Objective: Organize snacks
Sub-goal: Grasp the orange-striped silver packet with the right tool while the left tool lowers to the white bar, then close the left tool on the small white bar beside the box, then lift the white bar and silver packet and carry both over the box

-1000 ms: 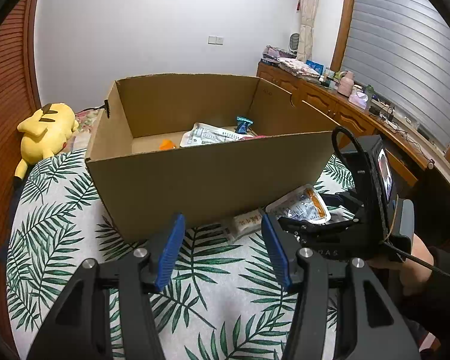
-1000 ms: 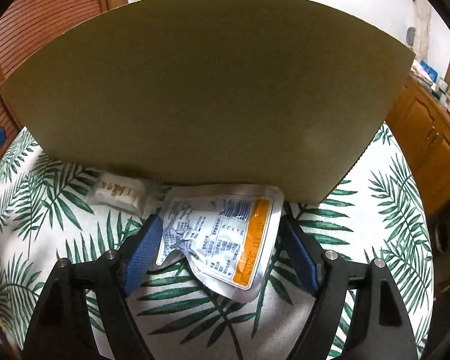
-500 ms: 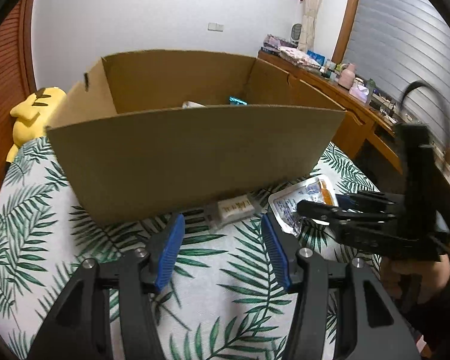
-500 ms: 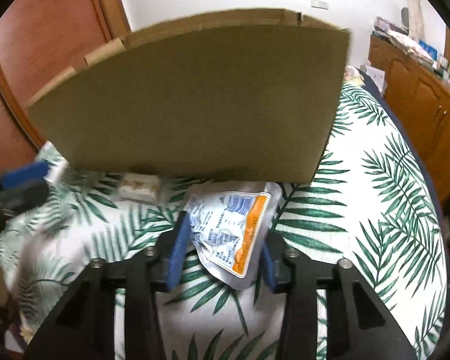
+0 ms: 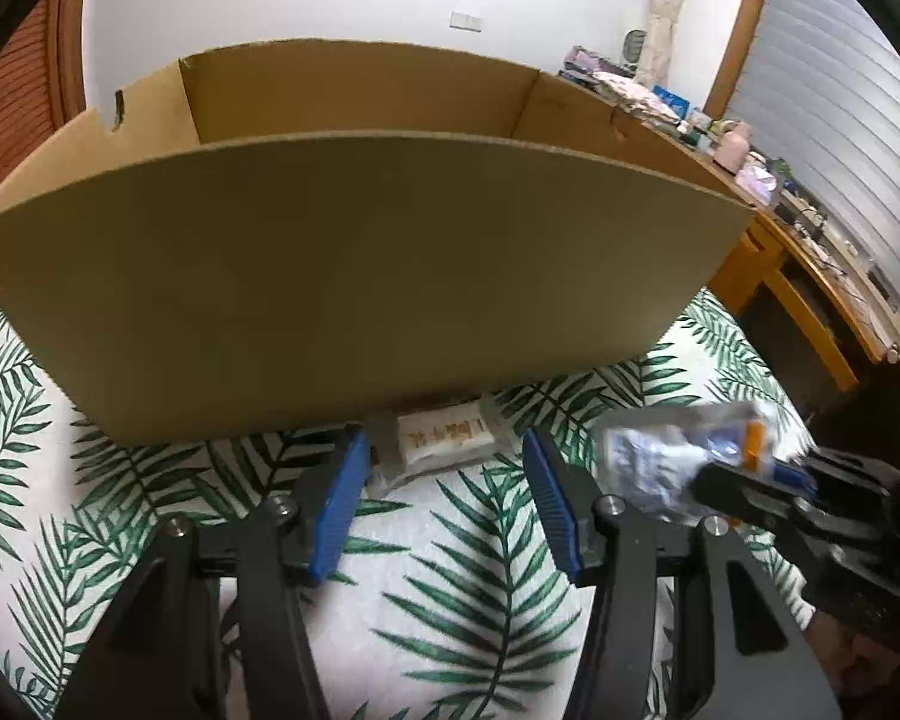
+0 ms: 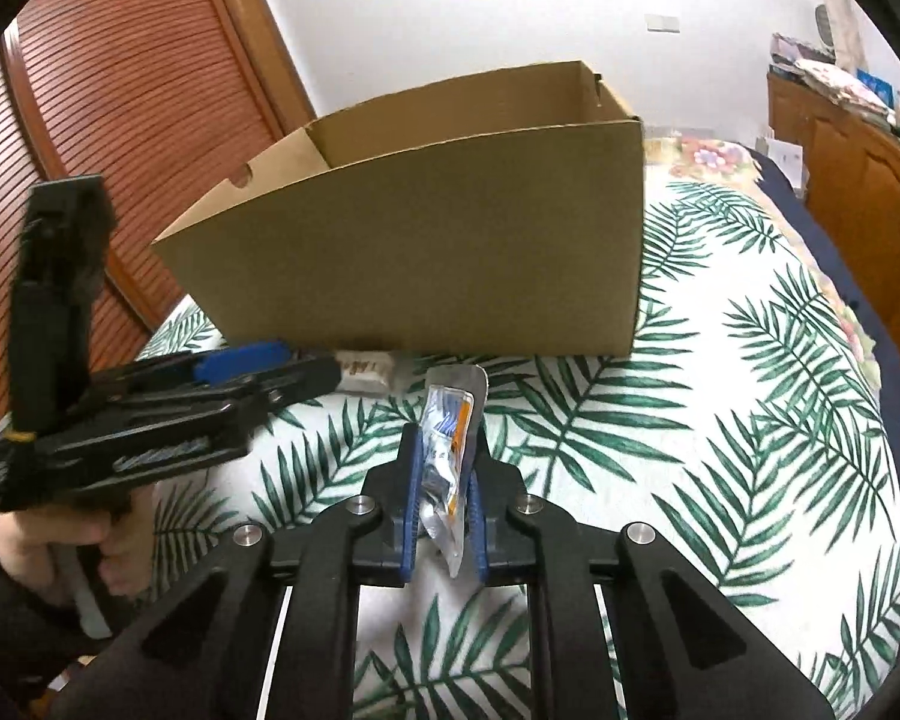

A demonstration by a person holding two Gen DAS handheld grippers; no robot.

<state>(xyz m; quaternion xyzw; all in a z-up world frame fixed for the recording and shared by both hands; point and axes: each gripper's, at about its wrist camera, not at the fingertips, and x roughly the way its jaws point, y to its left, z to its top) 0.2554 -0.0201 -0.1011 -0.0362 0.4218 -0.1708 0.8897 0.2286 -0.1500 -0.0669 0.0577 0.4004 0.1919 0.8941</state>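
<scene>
Right hand-held gripper (image 6: 444, 480) is pinching the silver pouch (image 6: 450, 450) between its blue pads, jaws having just closed on it; pouch is standing edge-on, lifted clear of the leaf-print bed cover (image 6: 720, 420), near side of the box (image 6: 426, 252). In the left wrist view the same pouch (image 5: 684, 456) is showing blurred at right, off the cover. Left hand-held gripper (image 5: 444, 498) is sitting spread, nothing between the pads, hovering just short of the white packet (image 5: 444, 438). That packet is lying on the cover against the foot of the box's near wall. Box is open-topped; contents are hidden from both views.
</scene>
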